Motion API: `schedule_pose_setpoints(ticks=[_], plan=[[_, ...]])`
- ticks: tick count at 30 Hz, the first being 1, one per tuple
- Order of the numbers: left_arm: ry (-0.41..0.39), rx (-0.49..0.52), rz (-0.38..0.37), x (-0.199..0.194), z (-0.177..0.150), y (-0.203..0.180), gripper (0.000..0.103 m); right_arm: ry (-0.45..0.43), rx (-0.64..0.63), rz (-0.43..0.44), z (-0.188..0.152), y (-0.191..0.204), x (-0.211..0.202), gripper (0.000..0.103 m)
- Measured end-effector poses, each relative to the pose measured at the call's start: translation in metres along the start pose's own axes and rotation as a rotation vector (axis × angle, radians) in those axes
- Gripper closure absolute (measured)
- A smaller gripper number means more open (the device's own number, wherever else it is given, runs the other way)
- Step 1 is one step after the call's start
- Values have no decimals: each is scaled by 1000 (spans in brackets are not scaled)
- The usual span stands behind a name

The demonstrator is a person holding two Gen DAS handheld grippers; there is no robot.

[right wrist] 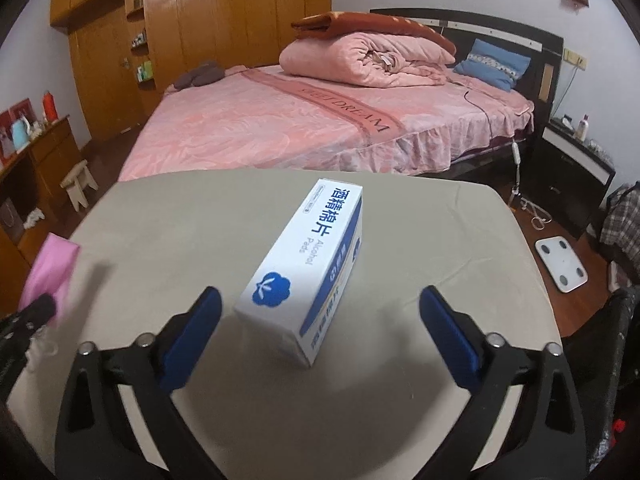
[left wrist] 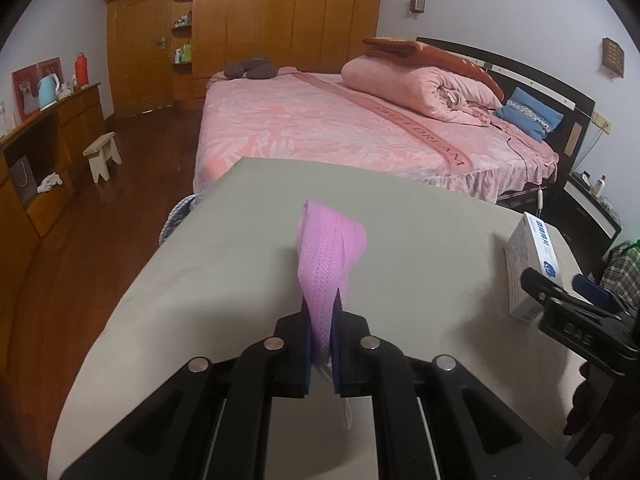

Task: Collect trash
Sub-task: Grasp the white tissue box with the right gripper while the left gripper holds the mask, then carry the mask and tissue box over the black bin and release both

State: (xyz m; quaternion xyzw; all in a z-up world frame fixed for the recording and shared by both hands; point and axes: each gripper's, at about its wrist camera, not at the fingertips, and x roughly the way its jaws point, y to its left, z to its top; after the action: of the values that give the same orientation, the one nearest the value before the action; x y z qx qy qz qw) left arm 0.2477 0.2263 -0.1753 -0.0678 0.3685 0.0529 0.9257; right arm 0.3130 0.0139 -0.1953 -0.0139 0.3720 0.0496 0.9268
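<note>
Right gripper (right wrist: 320, 300) wide apart, empty; alcohol pads box (right wrist: 308, 264) at our 12 o'clock on the table (right wrist: 160, 208), pads not touching. Left gripper (left wrist: 322, 300) clamped on the pink face mask (left wrist: 326, 256). We should straddle the box's long sides squarely, then close.

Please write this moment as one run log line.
left gripper: jaws shut on pink mask | right gripper: jaws open around alcohol pads box | box on table

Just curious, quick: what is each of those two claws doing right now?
Left gripper: shut on the pink face mask.
Right gripper: open, holding nothing; the alcohol pads box sits between its fingers, untouched.
</note>
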Motion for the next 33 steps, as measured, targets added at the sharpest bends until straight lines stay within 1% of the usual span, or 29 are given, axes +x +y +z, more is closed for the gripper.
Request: schedule_pose_setpoints(ticks=[1,3,4,6,9,14,19,25,33], plan=[[-2,1,0,0,0,1,95,5,-4,2,0,1,1,29],[-2,1,-2,0,-1,1,95,24,-10,14,-1,-1,4,37],[-2,2,-5,-1,-1,0,95,27,-11,22,-1,-2,4,51],[-3,8,-7,-2,-2,-2,95,39,-14,60,-2,-6,2,66],[-2,15,-12,-4,-4,-6,95,35,-25,98,-1,-13,-10,74],[-4,28,-24,-9,-5,-19,95,0,-62,128,-4,-19,-40,75],[-24,38,-39,-26,-6,-36,95,-24,-47,153,-3,-33,-70,75],[-70,69,-55,-60,-3,-63,95,-67,-48,164,-4,-54,-113,75],[-123,111,-130,-117,-11,-113,95,-106,-39,166,-15,-96,-177,75]])
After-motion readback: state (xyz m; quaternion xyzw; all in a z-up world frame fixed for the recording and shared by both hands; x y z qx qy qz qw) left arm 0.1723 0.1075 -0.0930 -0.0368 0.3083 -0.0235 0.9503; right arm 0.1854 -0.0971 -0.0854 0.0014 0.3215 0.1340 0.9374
